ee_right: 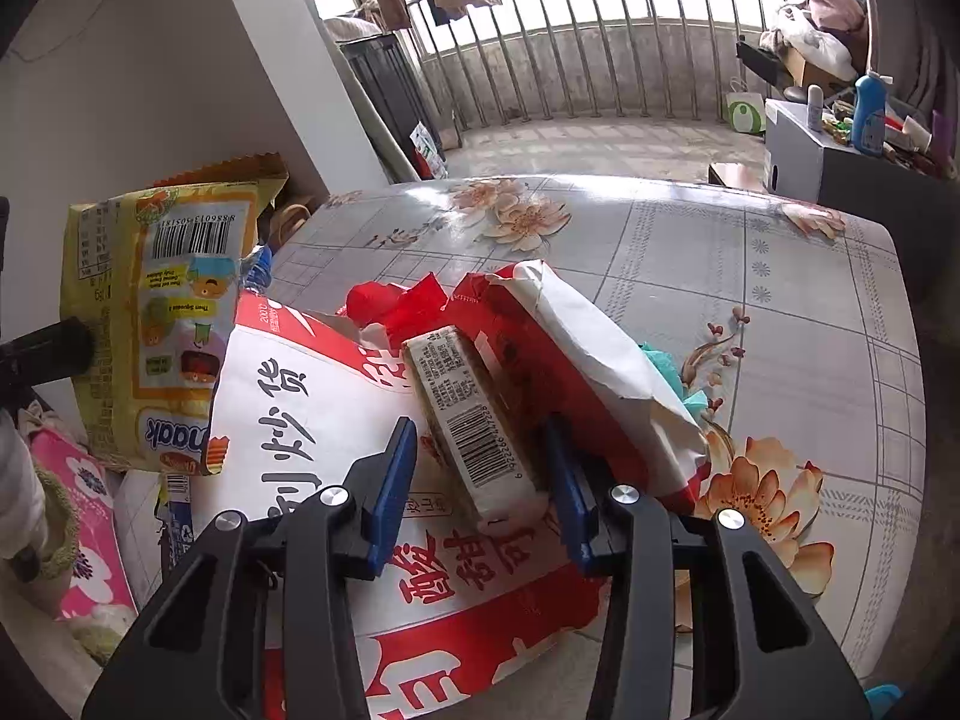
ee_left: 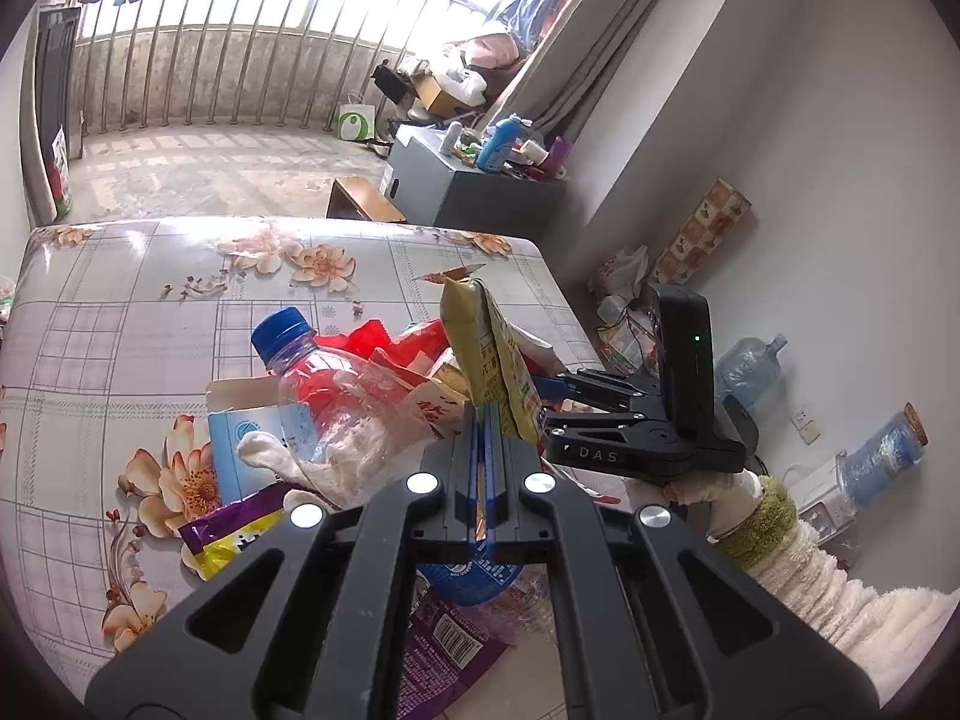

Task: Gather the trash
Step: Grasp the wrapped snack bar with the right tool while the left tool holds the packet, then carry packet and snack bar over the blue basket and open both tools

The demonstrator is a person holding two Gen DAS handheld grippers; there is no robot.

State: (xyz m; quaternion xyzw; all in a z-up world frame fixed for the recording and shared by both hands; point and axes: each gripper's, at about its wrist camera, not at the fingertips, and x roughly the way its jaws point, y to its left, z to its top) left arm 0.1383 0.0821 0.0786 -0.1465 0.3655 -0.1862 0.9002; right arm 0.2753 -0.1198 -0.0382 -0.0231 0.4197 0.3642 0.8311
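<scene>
My left gripper is shut on a yellow snack wrapper and holds it upright over a trash pile; the wrapper also shows at the left of the right wrist view. The pile holds a clear plastic bottle with a blue cap, a purple-yellow wrapper and a large red-and-white bag. My right gripper is open, its jaws on either side of a small beige bar wrapper with a barcode lying on that bag. The right gripper also shows at the right of the left wrist view.
The trash lies on a table with a floral oilcloth. A grey cabinet with bottles stands beyond the table by the curtain. Water jugs and bags sit on the floor by the right wall. A barred balcony railing is behind.
</scene>
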